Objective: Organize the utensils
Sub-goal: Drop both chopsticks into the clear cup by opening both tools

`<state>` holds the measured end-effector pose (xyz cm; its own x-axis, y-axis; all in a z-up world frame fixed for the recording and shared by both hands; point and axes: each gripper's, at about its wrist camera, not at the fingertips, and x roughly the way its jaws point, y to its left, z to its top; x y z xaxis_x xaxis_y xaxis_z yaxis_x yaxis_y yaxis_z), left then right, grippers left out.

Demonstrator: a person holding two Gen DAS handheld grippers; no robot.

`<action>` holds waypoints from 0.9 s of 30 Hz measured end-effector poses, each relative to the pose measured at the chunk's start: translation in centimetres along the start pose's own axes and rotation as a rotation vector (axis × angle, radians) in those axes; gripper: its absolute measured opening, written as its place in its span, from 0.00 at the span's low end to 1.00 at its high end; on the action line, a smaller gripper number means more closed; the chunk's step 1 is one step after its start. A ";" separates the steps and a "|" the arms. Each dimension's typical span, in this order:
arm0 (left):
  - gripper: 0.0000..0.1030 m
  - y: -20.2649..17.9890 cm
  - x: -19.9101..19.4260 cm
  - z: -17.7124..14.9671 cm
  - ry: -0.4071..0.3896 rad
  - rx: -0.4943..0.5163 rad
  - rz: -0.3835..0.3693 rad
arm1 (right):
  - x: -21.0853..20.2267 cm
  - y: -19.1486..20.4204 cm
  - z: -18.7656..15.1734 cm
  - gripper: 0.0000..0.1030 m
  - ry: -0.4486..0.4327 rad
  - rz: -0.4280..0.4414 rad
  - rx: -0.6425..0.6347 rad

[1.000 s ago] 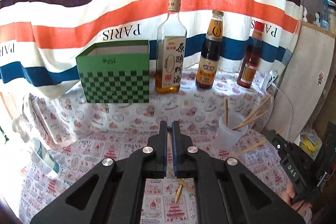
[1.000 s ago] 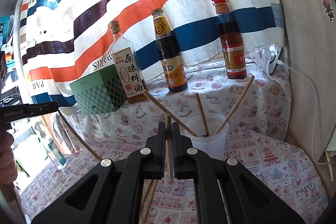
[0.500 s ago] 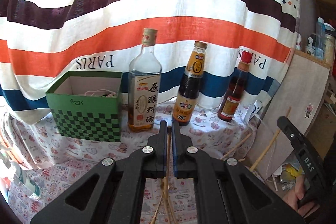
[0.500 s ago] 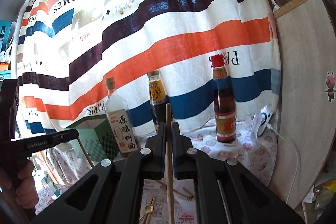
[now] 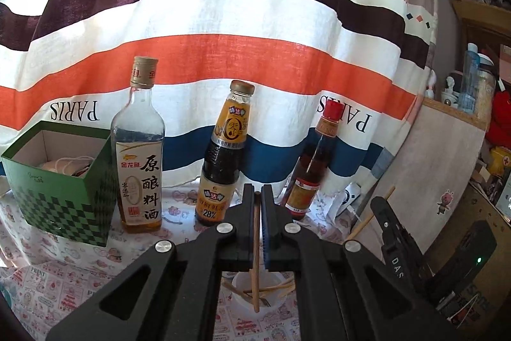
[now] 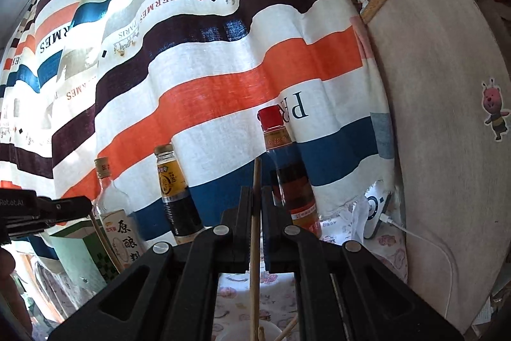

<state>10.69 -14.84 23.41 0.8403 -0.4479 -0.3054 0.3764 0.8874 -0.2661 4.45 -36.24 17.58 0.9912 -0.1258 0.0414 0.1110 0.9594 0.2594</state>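
The left gripper (image 5: pixel 258 197) has its jaws nearly together, pinched on a wooden chopstick (image 5: pixel 255 251) that stands close to upright between them. The stick's top just shows at the fingertips, and its lower end hangs inside a white plastic cup (image 5: pixel 242 306) that sits on the printed tablecloth (image 5: pixel 48 283) below. More chopsticks (image 5: pixel 278 288) lie slanted inside that cup.

The right gripper (image 6: pixel 256 197) is likewise closed to a narrow gap on its own chopstick (image 6: pixel 254 245), also near upright. This one rises well above the fingertips, and its lower part runs down to the rim of the white cup at the frame's bottom edge; whether it touches the cup cannot be told.

The left wrist view alone shows, from left to right, the open top of the green checkered box (image 5: pixel 60 200) with pale items inside, the whole clear cooking-wine bottle (image 5: pixel 139 162), the dark sauce bottle (image 5: pixel 223 162) and the red-capped bottle (image 5: pixel 314 162), all standing before the striped curtain (image 5: pixel 223 21). At its right edge the other gripper appears, with a chopstick poking past it.

The right wrist view alone shows a hand at the far left edge gripping the left tool, a white charger with its cable at the right, and a cartoon sticker (image 6: pixel 495 114) on the wooden board (image 6: pixel 447 85).
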 end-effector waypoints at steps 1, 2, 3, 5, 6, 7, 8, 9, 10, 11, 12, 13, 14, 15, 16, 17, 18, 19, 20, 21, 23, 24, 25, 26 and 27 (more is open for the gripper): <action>0.03 0.0 0.5 0.3 0.006 -0.017 -0.009 | 0.5 0.0 -0.4 0.06 0.008 -0.008 -0.011; 0.03 -0.1 0.8 0.5 0.009 -0.027 -0.020 | 1.0 -0.1 -0.7 0.06 0.026 -0.008 -0.013; 0.03 -0.2 1.0 0.6 0.003 -0.031 -0.020 | 1.5 -0.1 -1.1 0.06 0.048 -0.010 -0.015; 0.03 -0.5 1.3 0.5 -0.018 -0.022 -0.011 | 2.6 -0.1 -1.7 0.06 0.101 -0.013 -0.025; 0.03 -0.5 1.6 0.2 -0.020 -0.019 -0.009 | 3.2 0.0 -1.9 0.06 0.139 -0.007 -0.030; 0.03 -0.5 1.9 -0.2 -0.009 -0.019 -0.007 | 3.9 0.1 -2.0 0.06 0.182 -0.002 -0.035; 0.03 -0.4 2.5 -0.7 0.015 -0.018 -0.001 | 4.4 0.2 -2.2 0.06 0.226 0.000 -0.044; 0.03 -0.3 3.0 -1.2 0.034 -0.016 0.005 | 5.0 0.5 -2.3 0.06 0.277 0.005 -0.062; 0.03 -0.3 3.6 -1.9 0.054 -0.003 0.019 | 5.5 0.7 -2.4 0.06 0.324 0.000 -0.083; 0.03 -0.4 3.9 -2.4 0.063 0.011 0.029 | 5.7 0.7 -2.5 0.06 0.352 -0.003 -0.091; 0.03 -0.4 4.3 -3.2 0.070 0.034 0.041 | 5.8 0.7 -2.6 0.06 0.371 0.006 -0.084; 0.03 -0.5 4.5 -3.7 0.077 0.052 0.050 | 5.9 0.5 -2.6 0.06 0.384 0.024 -0.066; 0.03 -0.5 4.7 -4.1 0.087 0.065 0.055 | 6.0 0.2 -2.6 0.06 0.402 0.041 -0.046; 0.03 -0.4 4.9 -4.5 0.106 0.074 0.049 | 6.1 -0.1 -2.6 0.06 0.424 0.060 -0.020; 0.03 -0.2 5.1 -4.9 0.129 0.069 0.040 | 6.3 -0.4 -2.6 0.06 0.447 0.084 0.005; 0.03 0.1 5.1 -5.1 0.134 0.060 0.037 | 6.5 -0.6 -2.7 0.06 0.471 0.109 0.024; 0.03 0.3 5.0 -5.2 0.129 0.058 0.041 | 6.6 -0.7 -2.8 0.06 0.488 0.124 0.038; 0.03 0.3 4.8 -5.3 0.117 0.073 0.058 | 6.6 -0.8 -2.8 0.06 0.495 0.126 0.045; 0.03 0.2 4.6 -5.3 0.103 0.088 0.076 | 6.6 -0.9 -2.9 0.06 0.497 0.123 0.047; 0.03 0.2 4.3 -5.2 0.087 0.102 0.094 | 6.7 -0.9 -2.9 0.06 0.499 0.121 0.045; 0.06 0.0 3.6 -5.0 0.059 0.125 0.129 | 6.6 -1.0 -2.8 0.09 0.499 0.124 0.049; 0.10 -0.1 3.2 -4.9 0.044 0.136 0.142 | 6.6 -1.1 -2.7 0.11 0.498 0.126 0.054; 0.12 -0.2 2.8 -4.8 0.029 0.145 0.156 | 6.5 -1.3 -2.5 0.14 0.494 0.125 0.060; 0.17 -0.3 2.4 -4.8 0.014 0.153 0.169 | 6.3 -1.4 -2.3 0.17 0.488 0.124 0.064; 0.20 -0.4 2.1 -4.7 0.001 0.159 0.181 | 6.1 -1.4 -2.1 0.18 0.481 0.123 0.065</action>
<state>10.47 -16.61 18.57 0.8992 -0.2803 -0.3361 0.2767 0.9591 -0.0598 10.52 -37.84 15.41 0.9194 0.1322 -0.3703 0.0020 0.9402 0.3406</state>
